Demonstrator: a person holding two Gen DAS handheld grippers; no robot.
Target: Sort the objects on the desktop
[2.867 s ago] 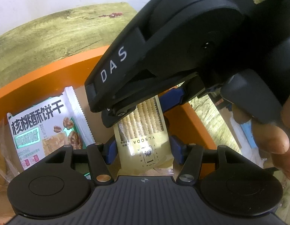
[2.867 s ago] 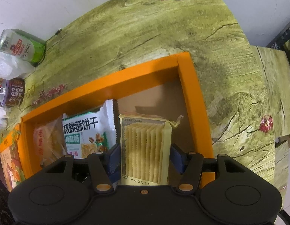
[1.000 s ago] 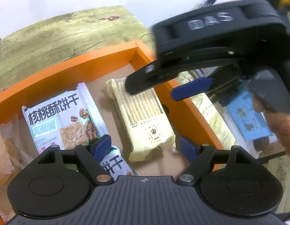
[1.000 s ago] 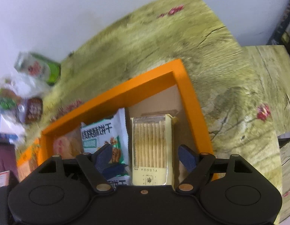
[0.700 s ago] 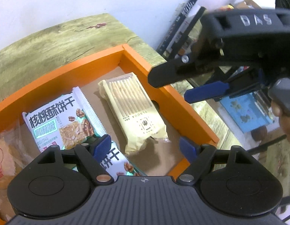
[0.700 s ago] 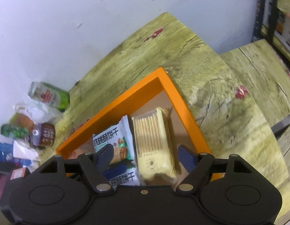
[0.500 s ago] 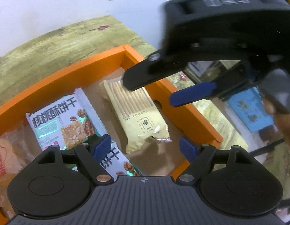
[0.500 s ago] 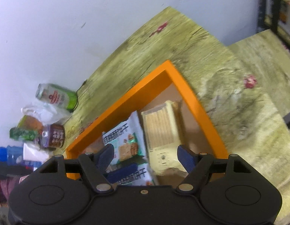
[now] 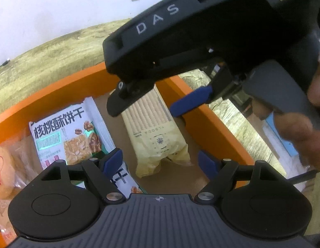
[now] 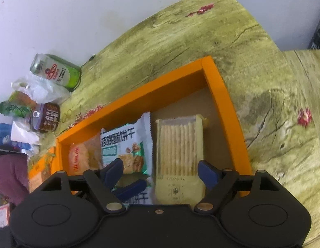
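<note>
Cracker pack (image 10: 179, 155) lying flat in the orange tray (image 10: 226, 111), along its right wall, beside the walnut-biscuit packet (image 10: 126, 146) to the left. Right gripper (image 10: 161, 172) hovering over the pack, jaws opening, pads clear of the wrapper on both sides (pack lies below the gap, not pinched). Left gripper (image 9: 158, 161) spread wide above the pack's near end (image 9: 160, 140), gripping nothing. Green can (image 10: 54, 70) lying on the table (image 10: 201, 33), far left.
</note>
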